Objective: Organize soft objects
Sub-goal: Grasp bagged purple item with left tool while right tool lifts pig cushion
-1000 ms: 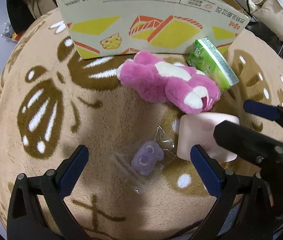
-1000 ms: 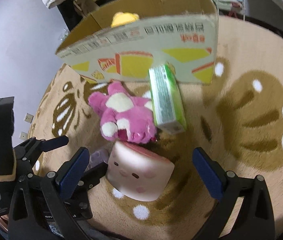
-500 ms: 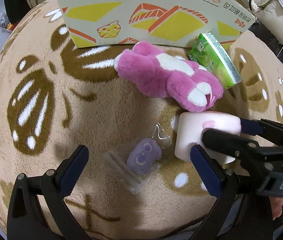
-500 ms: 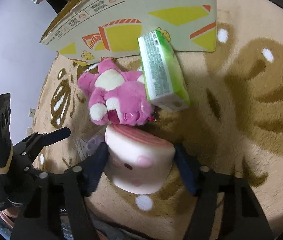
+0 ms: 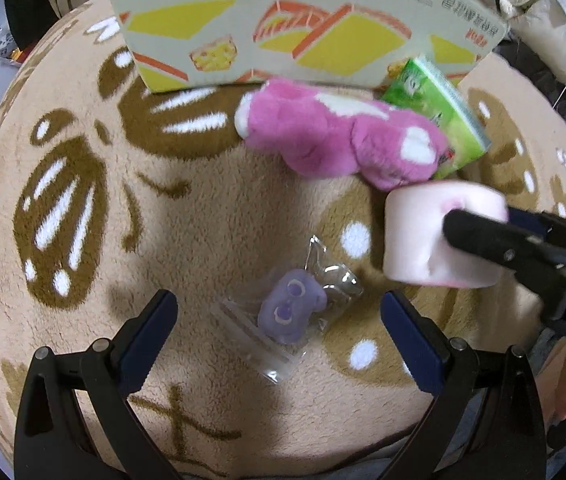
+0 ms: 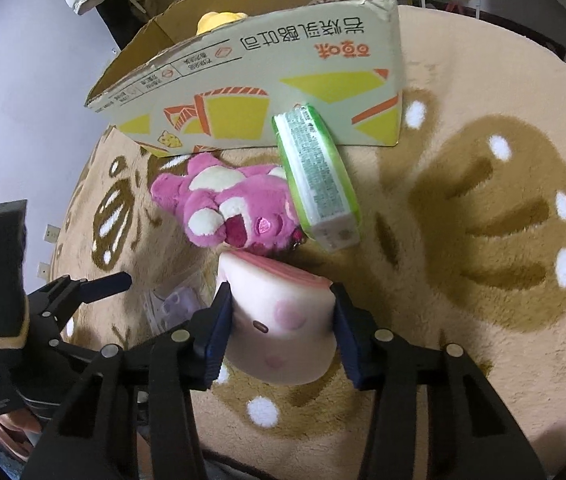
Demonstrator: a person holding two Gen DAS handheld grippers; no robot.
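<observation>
My right gripper (image 6: 281, 332) is shut on a pink squishy cake toy (image 6: 283, 320) with a face and holds it just off the rug; it also shows in the left wrist view (image 5: 439, 236). My left gripper (image 5: 279, 328) is open, its fingers either side of a small purple squishy in a clear bag (image 5: 291, 312) on the rug. A pink plush bear (image 5: 335, 140) (image 6: 235, 208) lies in front of a cardboard box (image 5: 303, 24) (image 6: 251, 92). A green tissue pack (image 5: 439, 116) (image 6: 317, 176) leans on the bear.
A tan rug with brown paw prints (image 6: 483, 220) covers the floor. A yellow plush (image 6: 219, 20) sits inside the box. White padded clothing (image 5: 543, 32) lies behind the box at right.
My right gripper closed on the pink cake toy and lifted it slightly. My left gripper moved forward over the bagged purple squishy and stayed open.
</observation>
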